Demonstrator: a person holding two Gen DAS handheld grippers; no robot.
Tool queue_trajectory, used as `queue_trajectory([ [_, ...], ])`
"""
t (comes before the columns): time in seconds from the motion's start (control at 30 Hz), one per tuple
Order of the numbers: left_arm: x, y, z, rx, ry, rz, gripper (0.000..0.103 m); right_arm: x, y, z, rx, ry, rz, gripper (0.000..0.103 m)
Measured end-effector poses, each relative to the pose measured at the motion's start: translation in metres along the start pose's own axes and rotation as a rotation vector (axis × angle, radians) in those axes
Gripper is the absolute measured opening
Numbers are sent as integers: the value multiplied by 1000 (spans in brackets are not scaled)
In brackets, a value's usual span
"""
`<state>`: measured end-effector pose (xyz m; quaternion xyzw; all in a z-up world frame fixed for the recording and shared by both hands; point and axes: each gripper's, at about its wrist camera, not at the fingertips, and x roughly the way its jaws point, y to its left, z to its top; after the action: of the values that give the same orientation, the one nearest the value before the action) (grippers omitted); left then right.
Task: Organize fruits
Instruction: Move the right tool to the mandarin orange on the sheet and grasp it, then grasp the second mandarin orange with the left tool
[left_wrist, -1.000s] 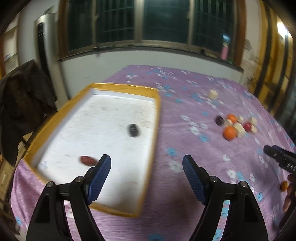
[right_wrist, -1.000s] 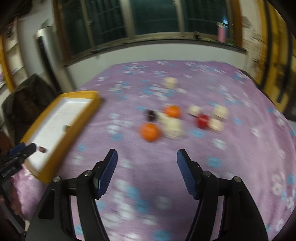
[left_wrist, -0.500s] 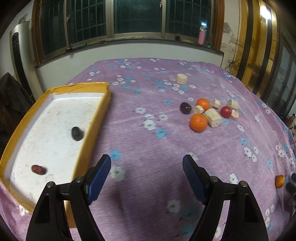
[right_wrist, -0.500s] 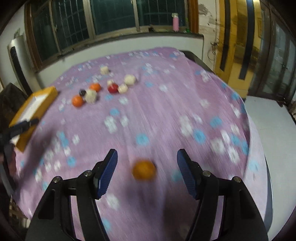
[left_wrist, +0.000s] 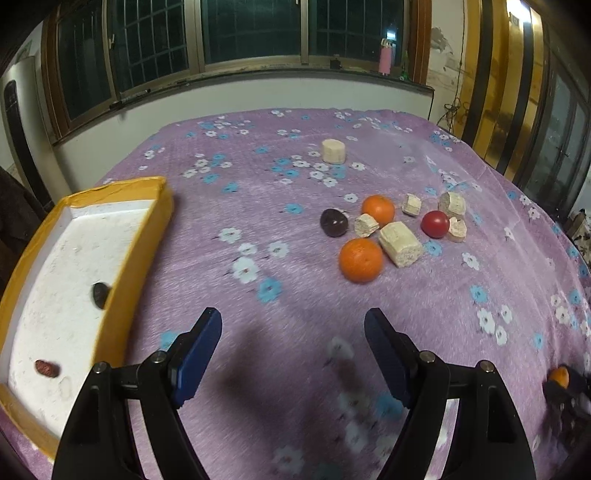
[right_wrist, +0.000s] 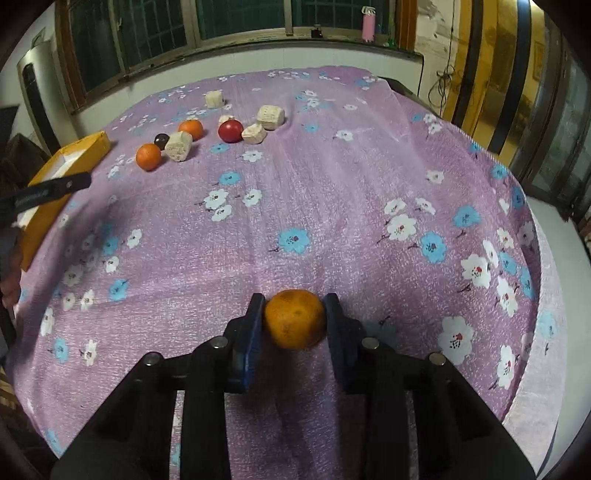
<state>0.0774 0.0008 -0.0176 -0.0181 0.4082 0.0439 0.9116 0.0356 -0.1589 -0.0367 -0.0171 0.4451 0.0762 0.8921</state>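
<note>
My right gripper (right_wrist: 294, 314) is shut on an orange mandarin (right_wrist: 294, 318) near the table's front right edge; the same mandarin (left_wrist: 558, 376) shows at the far right of the left wrist view. My left gripper (left_wrist: 293, 350) is open and empty above the purple cloth. A yellow tray (left_wrist: 144, 236) at the left holds a dark fruit (left_wrist: 99, 294) and a red date (left_wrist: 47, 368). Ahead lie two oranges (left_wrist: 360, 259) (left_wrist: 378, 209), a dark plum (left_wrist: 333, 222) and a red tomato (left_wrist: 434, 223).
Several beige foam blocks (left_wrist: 400, 249) lie among the fruits, with one apart at the back (left_wrist: 333, 151). The flowered purple cloth (right_wrist: 332, 206) covers the whole table. The table edge drops off at the right (right_wrist: 546, 332). A wall with windows stands behind.
My right gripper swung right to the lone mandarin and closed on it. My left gripper moved right, away from the tray, toward the fruit pile.
</note>
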Motion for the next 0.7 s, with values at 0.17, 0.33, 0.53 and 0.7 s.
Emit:
queue_trajectory([
  [0.17,21,-18,15,11,8,-14,79,-6,-2,-2,6,-24,10,33],
  [0.33,41,-29,24,13,20,-35,79,-7,-3,-2,24,-41,40,33],
  [0.53,59,-30,25,20,38,-26,34,-8,-2,0,24,-50,62,33],
  [0.7,43,-20,19,25,35,-48,34,-12,1,4,20,-64,70,33],
])
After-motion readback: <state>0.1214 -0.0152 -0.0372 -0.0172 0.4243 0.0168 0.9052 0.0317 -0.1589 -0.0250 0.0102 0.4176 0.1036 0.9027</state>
